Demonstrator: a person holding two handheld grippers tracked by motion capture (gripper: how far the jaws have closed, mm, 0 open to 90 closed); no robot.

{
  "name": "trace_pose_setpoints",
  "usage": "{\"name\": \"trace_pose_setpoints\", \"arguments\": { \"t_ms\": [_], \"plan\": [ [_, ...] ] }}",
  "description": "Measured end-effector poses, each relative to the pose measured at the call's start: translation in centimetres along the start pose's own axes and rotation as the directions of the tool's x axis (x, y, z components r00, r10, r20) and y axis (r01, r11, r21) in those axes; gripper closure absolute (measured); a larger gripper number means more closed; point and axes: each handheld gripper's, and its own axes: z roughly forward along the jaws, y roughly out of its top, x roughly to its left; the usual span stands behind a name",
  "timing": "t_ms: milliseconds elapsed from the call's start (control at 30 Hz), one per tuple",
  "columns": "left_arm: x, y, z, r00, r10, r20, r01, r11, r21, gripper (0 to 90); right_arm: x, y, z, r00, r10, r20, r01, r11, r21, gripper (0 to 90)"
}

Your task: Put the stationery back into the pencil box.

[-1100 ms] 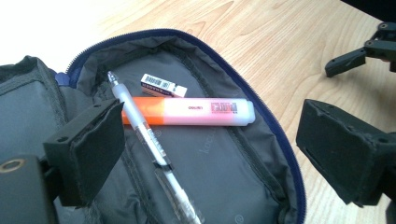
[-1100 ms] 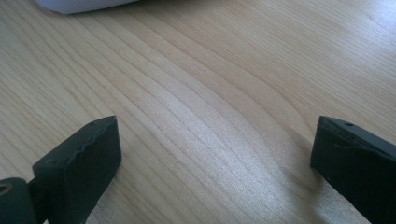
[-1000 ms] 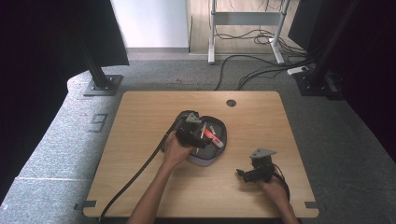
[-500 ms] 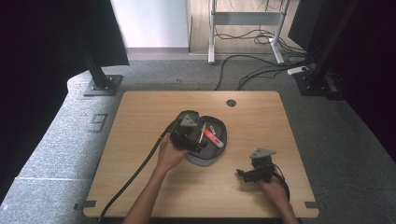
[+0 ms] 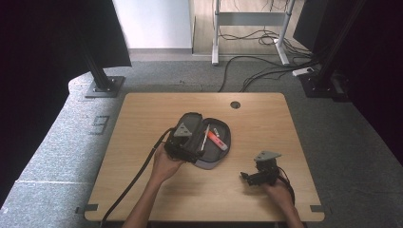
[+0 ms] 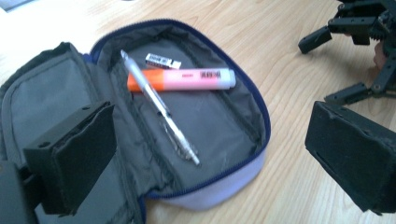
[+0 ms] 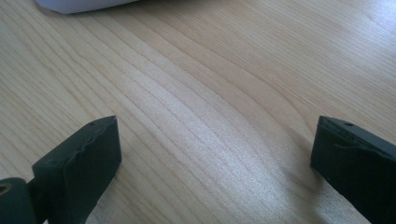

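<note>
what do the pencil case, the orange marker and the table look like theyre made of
Pencil case: looks like woven fabric, matte grey lining that creases softly, with a blue zip along the rim.
Orange marker: seems to be smooth plastic, slightly glossy, with a pale cap and a printed label.
Table: light wood grain with a soft sheen; solid wood or a printed laminate, the look leaves it open.

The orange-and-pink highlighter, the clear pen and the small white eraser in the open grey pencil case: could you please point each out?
Orange-and-pink highlighter [image 6: 182, 80], left gripper view, mid barrel.
Clear pen [image 6: 161, 108], left gripper view, middle of its shaft.
Small white eraser [image 6: 162, 60], left gripper view, its printed sleeve.
</note>
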Motion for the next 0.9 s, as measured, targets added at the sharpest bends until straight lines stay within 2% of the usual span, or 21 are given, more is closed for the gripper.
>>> {"name": "trace_pose_setpoints", "arguments": {
  "t_ms": [300,667,900],
  "plan": [
    [0.1,-2.3,-1.2,0.9997,-0.018,-0.015,0.018,0.9998,-0.007,0.1,0.0,0.0,0.0,1.0,-0.001,-0.001,0.001,1.0,0.0,1.2],
    [0.4,-5.0,-2.5,0.9991,-0.041,-0.008,0.041,0.9983,-0.041,0.0,0.0,0.0,0.0,1.0,-0.002,0.0,0.002,1.0,0.0,1.3],
    [0.4,-6.5,-2.9,0.9987,-0.049,-0.01,0.049,0.9981,-0.039,0.0,0.0,0.0,0.0,1.0,-0.002,0.0,0.002,1.0,0.0,1.2]
  ]
}}
